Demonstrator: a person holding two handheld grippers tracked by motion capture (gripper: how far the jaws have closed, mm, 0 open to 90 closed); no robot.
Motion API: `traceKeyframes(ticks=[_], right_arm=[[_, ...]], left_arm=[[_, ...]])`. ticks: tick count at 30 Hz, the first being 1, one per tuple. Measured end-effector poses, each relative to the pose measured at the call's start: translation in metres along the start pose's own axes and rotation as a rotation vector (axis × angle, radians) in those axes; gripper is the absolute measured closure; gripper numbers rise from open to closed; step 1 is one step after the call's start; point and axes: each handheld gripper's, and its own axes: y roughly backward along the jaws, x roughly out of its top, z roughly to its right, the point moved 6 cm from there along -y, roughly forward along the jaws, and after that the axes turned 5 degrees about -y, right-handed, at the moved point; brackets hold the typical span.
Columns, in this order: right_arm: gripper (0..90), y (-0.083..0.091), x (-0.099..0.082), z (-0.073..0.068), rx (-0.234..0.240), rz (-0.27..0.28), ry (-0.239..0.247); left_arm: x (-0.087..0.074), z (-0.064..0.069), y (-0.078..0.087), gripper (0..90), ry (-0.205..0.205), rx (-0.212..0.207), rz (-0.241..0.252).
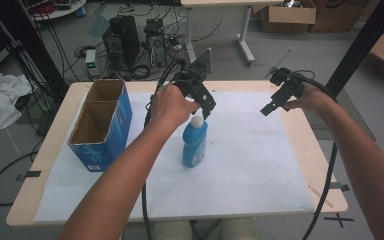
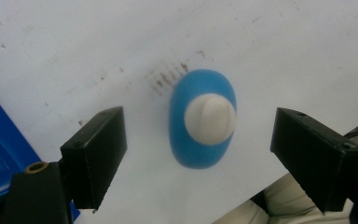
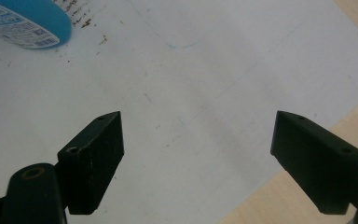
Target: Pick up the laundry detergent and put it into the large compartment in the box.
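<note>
Directly under your left claw (image 2: 198, 154), jaws wide, the blue bottle (image 2: 202, 119) stands upright mid-desk. Your right claw (image 3: 198, 158), also wide, hovers near the desk's (image 1: 300, 127) right edge.

1. Both forearms are bare; no sleeve shows at either wrist.
2. The left gripper (image 1: 206, 104) is matte black, with a grey three-cornered plate (image 1: 203, 62) on top and a thick black cable (image 1: 145, 200) trailing.
3. Its jaws are blocky black wedges, with a small hole in one and a brass-ringed hole at the base.
4. The right gripper (image 1: 268, 108) is black too, with the same wedge jaws and trailing cable.
</note>
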Motion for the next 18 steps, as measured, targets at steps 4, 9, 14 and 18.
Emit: traceKeyframes(ticks=[4,9,14,18], right_arm=[[17.0,-0.001,0.0,0.0,0.001,0.0,-0.001],[17.1,-0.002,-0.001,0.0,0.003,0.0,-0.003],[17.1,-0.003,-0.001,0.0,0.005,-0.003,-0.007],[17.1,-0.004,-0.001,0.0,0.007,0.0,-0.003]], left_arm=[[0.0,0.001,-0.005,19.0,-0.008,-0.005,-0.006],[-0.002,0.002,-0.012,18.9,-0.025,-0.009,-0.01],[-0.002,0.003,-0.019,19.0,-0.031,-0.005,-0.009],[-0.003,0.004,-0.026,19.0,-0.044,-0.009,-0.014]])
